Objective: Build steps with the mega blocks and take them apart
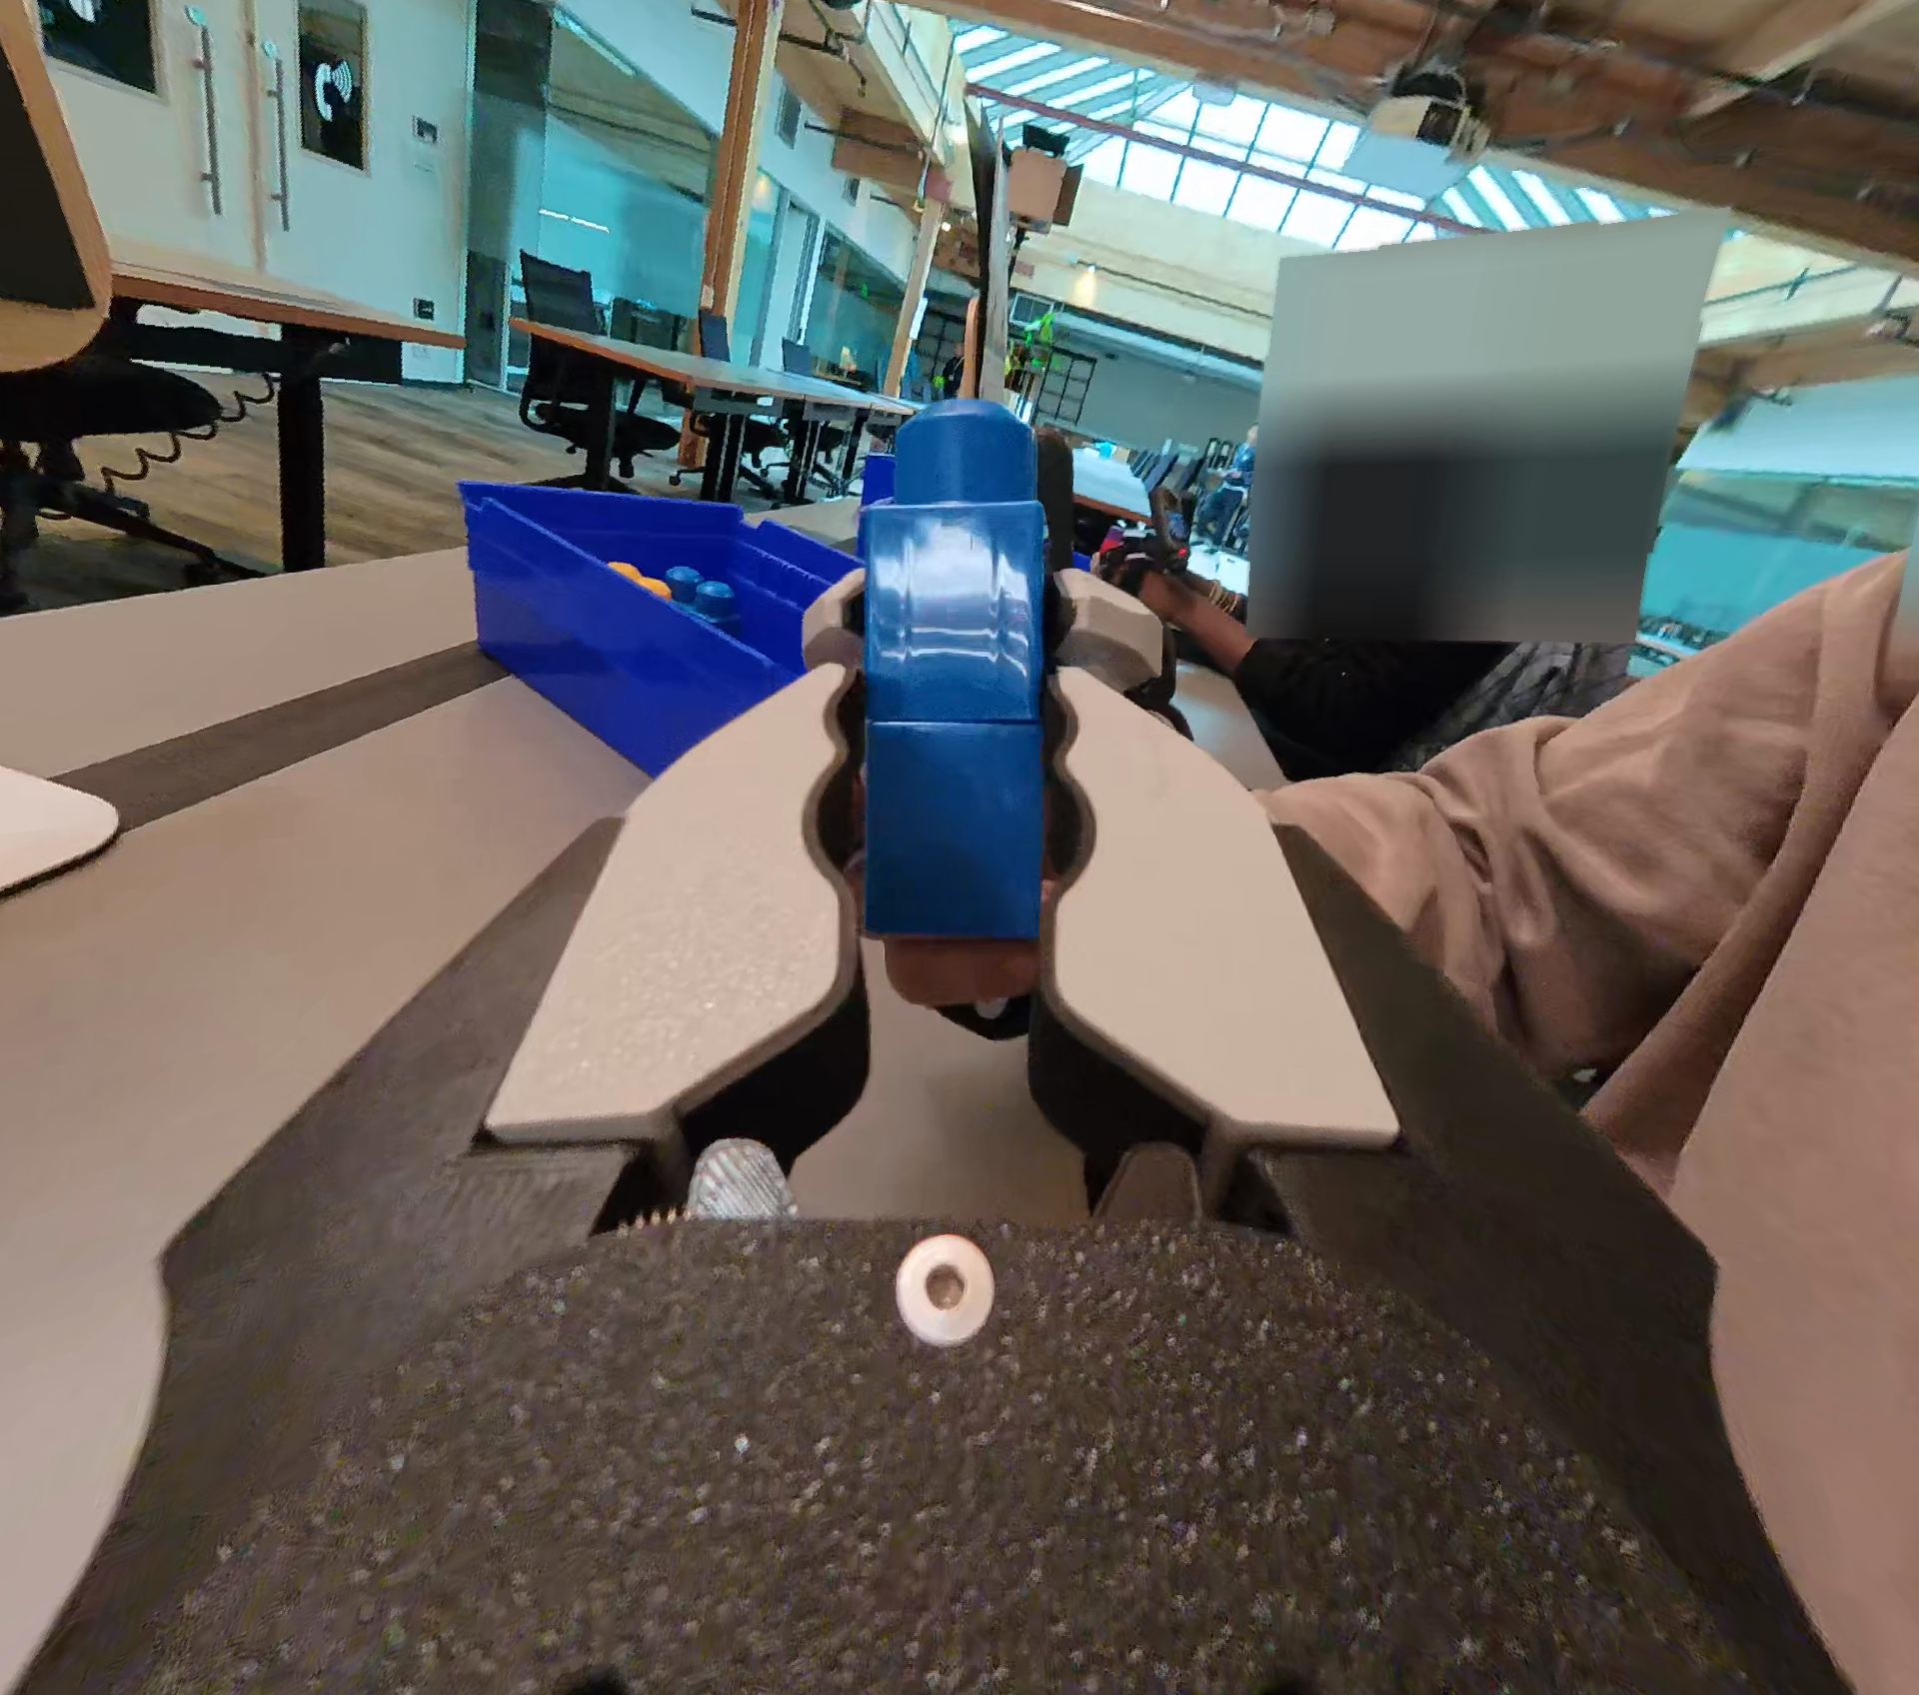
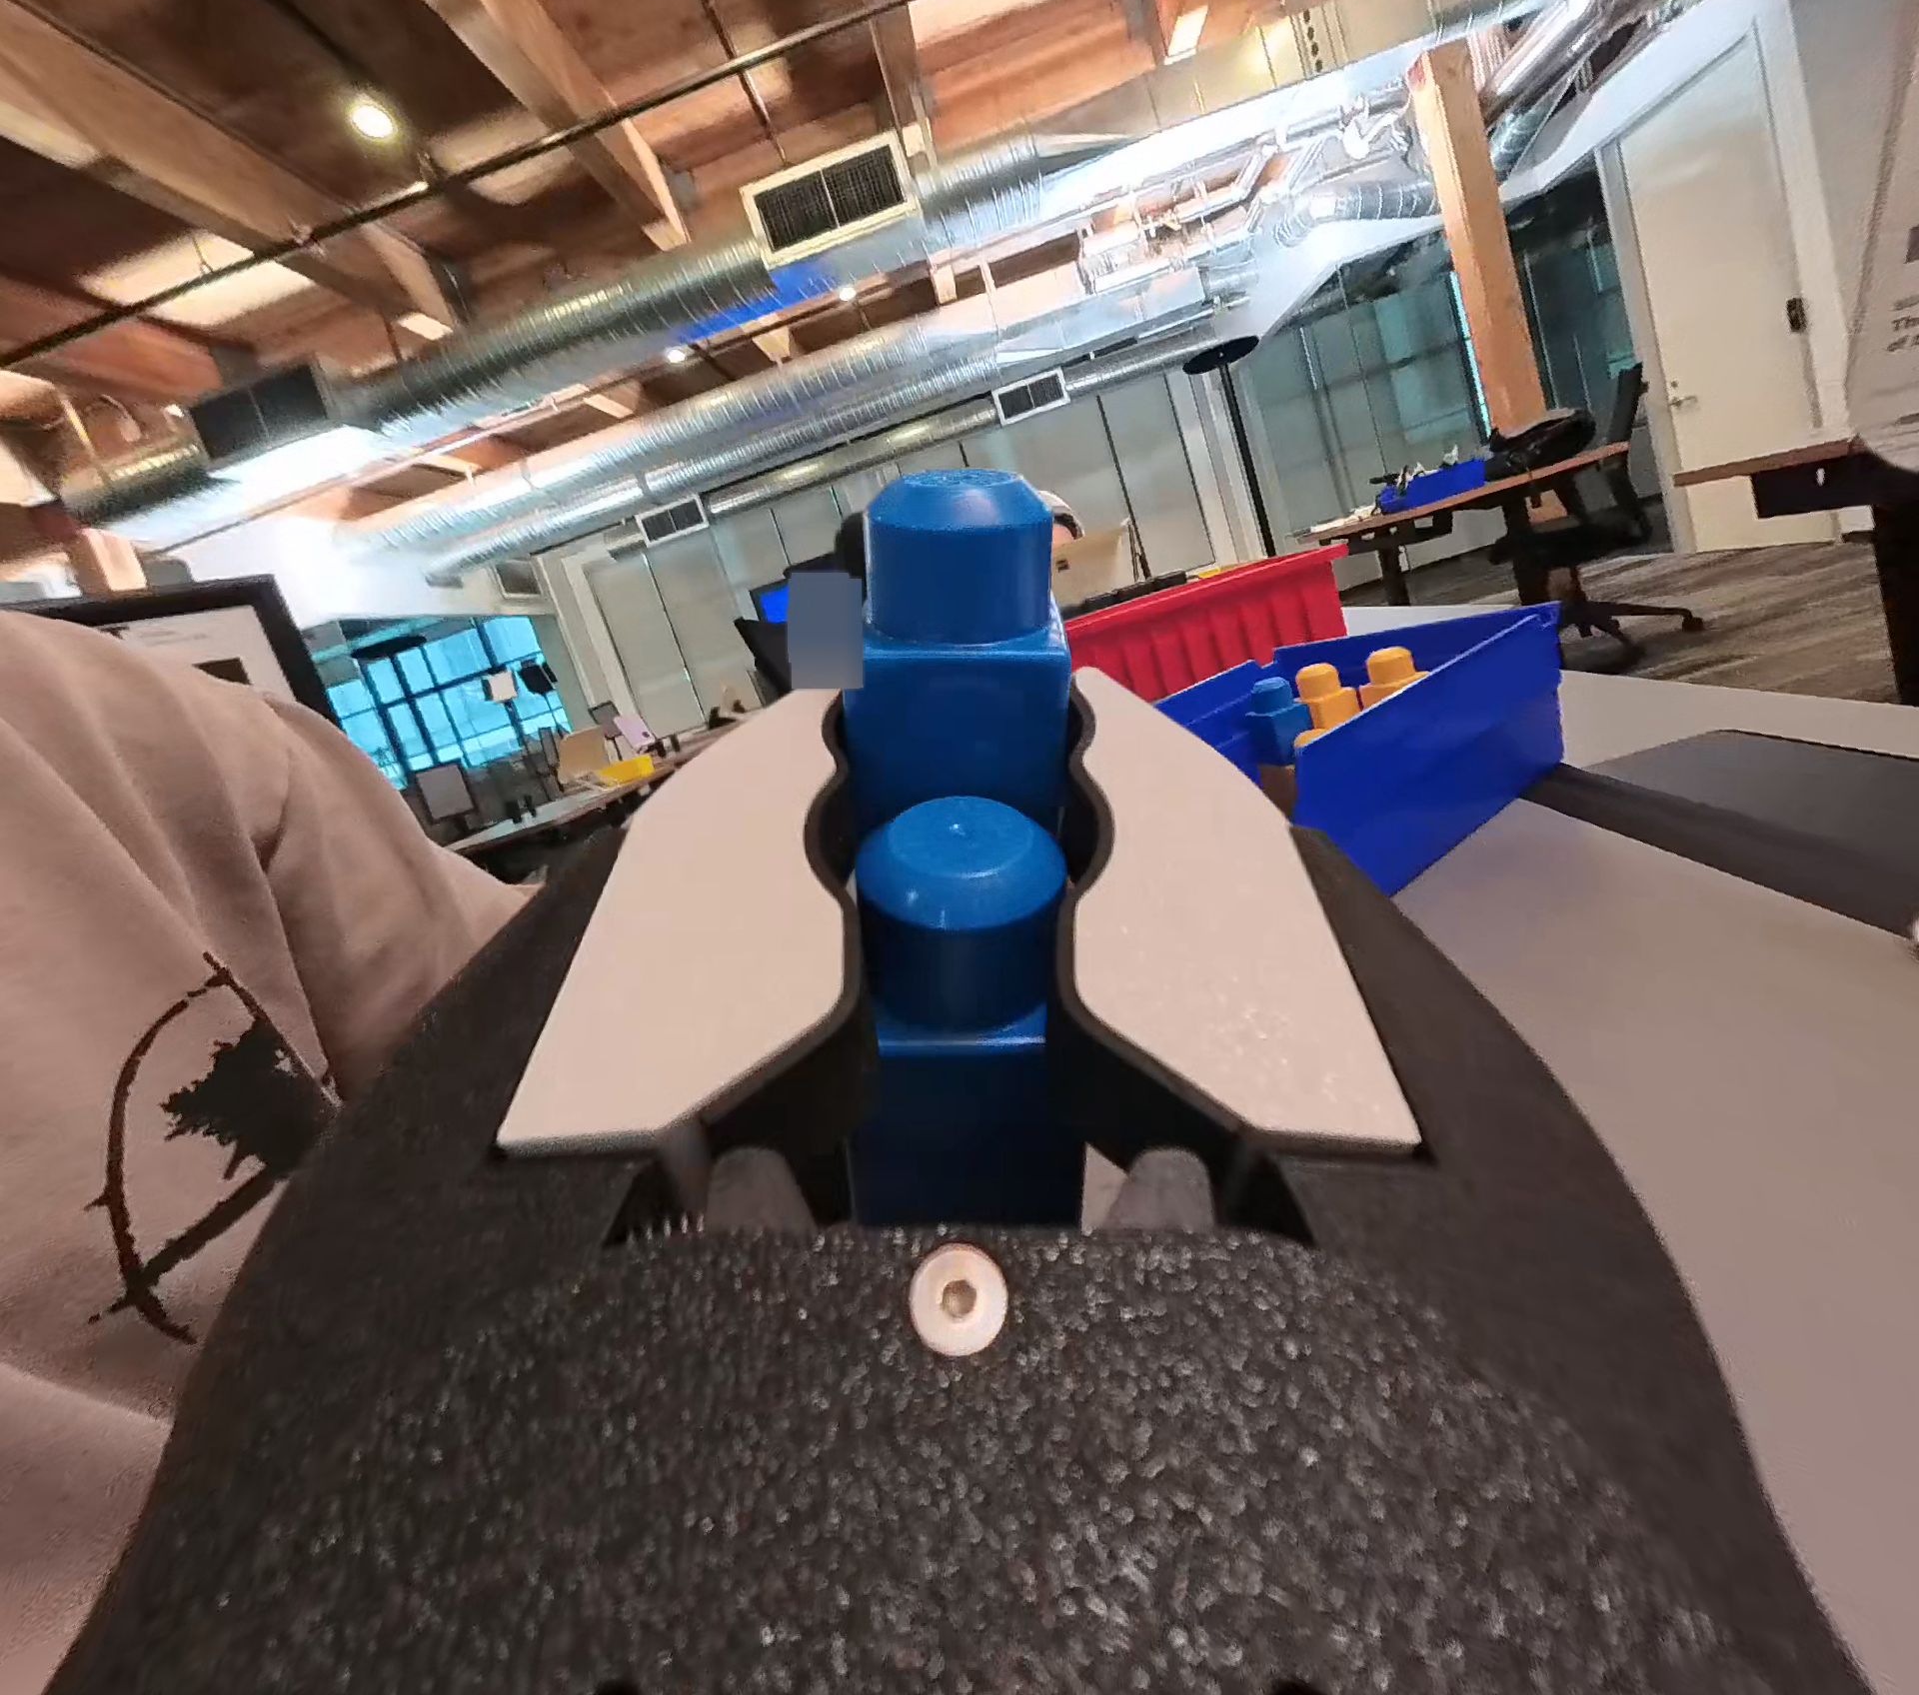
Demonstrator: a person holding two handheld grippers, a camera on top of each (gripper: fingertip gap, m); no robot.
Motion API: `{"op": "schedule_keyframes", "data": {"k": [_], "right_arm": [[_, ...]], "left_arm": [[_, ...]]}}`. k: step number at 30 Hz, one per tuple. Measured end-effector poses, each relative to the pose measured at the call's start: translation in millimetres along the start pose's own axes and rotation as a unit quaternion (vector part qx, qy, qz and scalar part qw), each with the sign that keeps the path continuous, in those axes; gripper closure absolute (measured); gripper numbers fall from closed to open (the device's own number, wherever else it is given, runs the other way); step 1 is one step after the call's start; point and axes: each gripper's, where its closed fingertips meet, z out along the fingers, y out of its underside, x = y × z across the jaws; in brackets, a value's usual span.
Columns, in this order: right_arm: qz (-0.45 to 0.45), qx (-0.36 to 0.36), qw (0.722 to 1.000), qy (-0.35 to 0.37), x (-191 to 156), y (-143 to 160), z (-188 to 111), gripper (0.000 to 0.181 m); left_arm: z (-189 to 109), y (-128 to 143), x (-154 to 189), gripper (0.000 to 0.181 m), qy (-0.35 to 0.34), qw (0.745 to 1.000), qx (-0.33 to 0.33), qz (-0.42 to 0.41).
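In the left wrist view my left gripper (image 1: 950, 690) is shut on a stack of blue mega blocks (image 1: 953, 825), held above the grey table (image 1: 260, 898). The upper block (image 1: 953, 607) has one stud on top. Beyond it, the other gripper's grey fingertips (image 1: 1116, 633) hug the upper block's sides. In the right wrist view my right gripper (image 2: 955, 711) is shut on the blue blocks, which form a step: a low stud (image 2: 961, 908) close to me and a taller block (image 2: 955, 607) beyond it.
A blue bin (image 1: 613, 669) on the table holds orange and blue blocks. It shows at the right in the right wrist view (image 2: 1454, 763), with a red bin (image 2: 1215, 622) behind it. A person's beige sleeve (image 1: 1558, 866) lies at the right. Desks and chairs stand beyond. Only a small space, under 4 cm, lies between the two pairs of fingers.
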Motion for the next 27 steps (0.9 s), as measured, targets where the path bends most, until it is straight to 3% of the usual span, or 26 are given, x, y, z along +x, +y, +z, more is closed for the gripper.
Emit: {"op": "schedule_keyframes", "data": {"k": [6,13,16,27], "right_arm": [[0.003,-0.018,1.000,-0.001,3,6,-1,0.145],[-0.045,-0.115,0.992,0.018,15,17,-12,0.140],[-0.056,-0.123,0.991,0.026,19,9,-19,0.140],[-0.112,-0.221,0.969,0.011,13,23,-34,0.152]], "left_arm": [[-2,5,-3,0.149,-0.008,1.000,-0.020,0.006],[-11,15,-12,0.149,-0.021,0.995,-0.076,0.053],[-14,24,-15,0.149,-0.020,0.992,-0.107,0.068],[-14,46,-15,0.149,-0.010,0.982,-0.161,0.094]]}}
